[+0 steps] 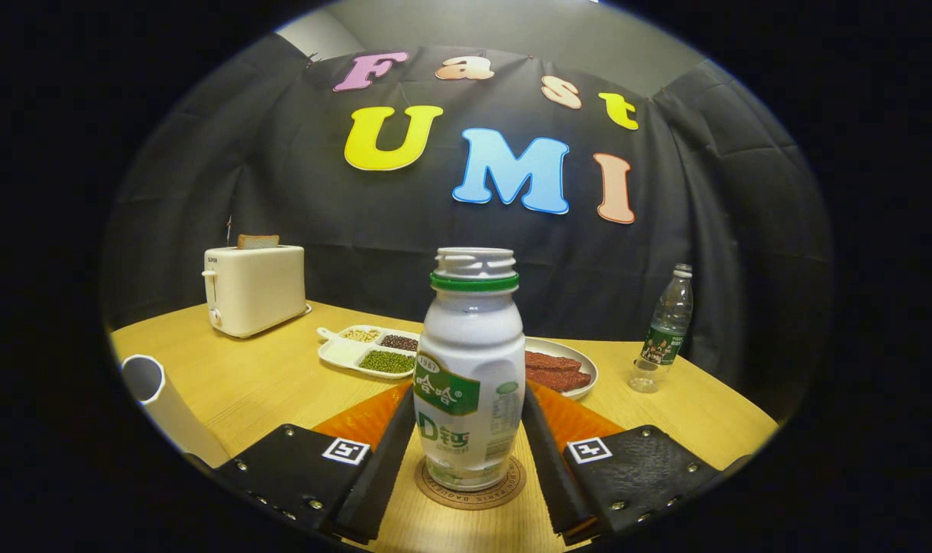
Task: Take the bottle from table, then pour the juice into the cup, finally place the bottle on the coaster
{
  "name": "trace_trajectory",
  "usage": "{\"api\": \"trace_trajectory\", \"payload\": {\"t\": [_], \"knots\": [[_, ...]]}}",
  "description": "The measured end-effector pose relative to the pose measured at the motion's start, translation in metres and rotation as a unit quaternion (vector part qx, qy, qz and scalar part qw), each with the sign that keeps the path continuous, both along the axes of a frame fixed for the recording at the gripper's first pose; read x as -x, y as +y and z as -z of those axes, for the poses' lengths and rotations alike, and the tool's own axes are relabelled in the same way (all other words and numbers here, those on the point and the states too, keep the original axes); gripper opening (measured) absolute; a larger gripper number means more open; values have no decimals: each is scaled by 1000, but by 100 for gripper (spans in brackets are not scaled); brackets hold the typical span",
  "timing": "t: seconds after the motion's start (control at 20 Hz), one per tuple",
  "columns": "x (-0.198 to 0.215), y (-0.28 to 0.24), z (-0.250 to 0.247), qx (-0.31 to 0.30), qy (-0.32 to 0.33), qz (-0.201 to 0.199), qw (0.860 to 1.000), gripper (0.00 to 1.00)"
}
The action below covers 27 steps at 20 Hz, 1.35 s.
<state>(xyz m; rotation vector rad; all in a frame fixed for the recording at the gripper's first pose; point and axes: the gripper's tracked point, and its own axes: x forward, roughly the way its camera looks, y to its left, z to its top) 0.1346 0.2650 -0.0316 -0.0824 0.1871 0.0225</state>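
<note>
Tabletop (266, 376) of light wood grain is carrying everything, and black cloth is hanging as a wall behind it, with a strip of grey wall showing above the cloth. Bottle (470, 369), white with a green neck ring and no cap, is standing upright on a round brown coaster (472, 485) with lettering around its rim too small to read. Gripper (470, 449) is sitting with its fingers spread to either side of the bottle's lower body; whether they are touching it cannot be told. An orange mat (366, 418) is lying just beyond the fingers. Beyond the bottle, a white divided tray (368, 349) is holding beans and grains, and a plate (562, 369) is holding reddish-brown slices. A cream toaster (252, 288) with a slice of bread in it is standing far left. A clear plastic bottle (664, 330) with a green label is standing well apart to the right. A white cup (155, 392) is sitting near the left finger.
</note>
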Motion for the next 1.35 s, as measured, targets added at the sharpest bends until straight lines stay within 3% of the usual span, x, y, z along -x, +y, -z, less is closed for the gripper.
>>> {"api": "trace_trajectory", "payload": {"t": [0.05,0.15,0.5,0.65,1.0,1.35], "knots": [[0,2,-4,-1,-5,-2,1000,79],[0,1,-12,1,-16,1,1000,98],[16,4,-52,8,-51,3,999,98],[39,-9,-89,9,-72,30,997,96],[109,-25,-174,-15,-111,52,992,96],[154,-30,-196,0,-123,67,990,96]]}}
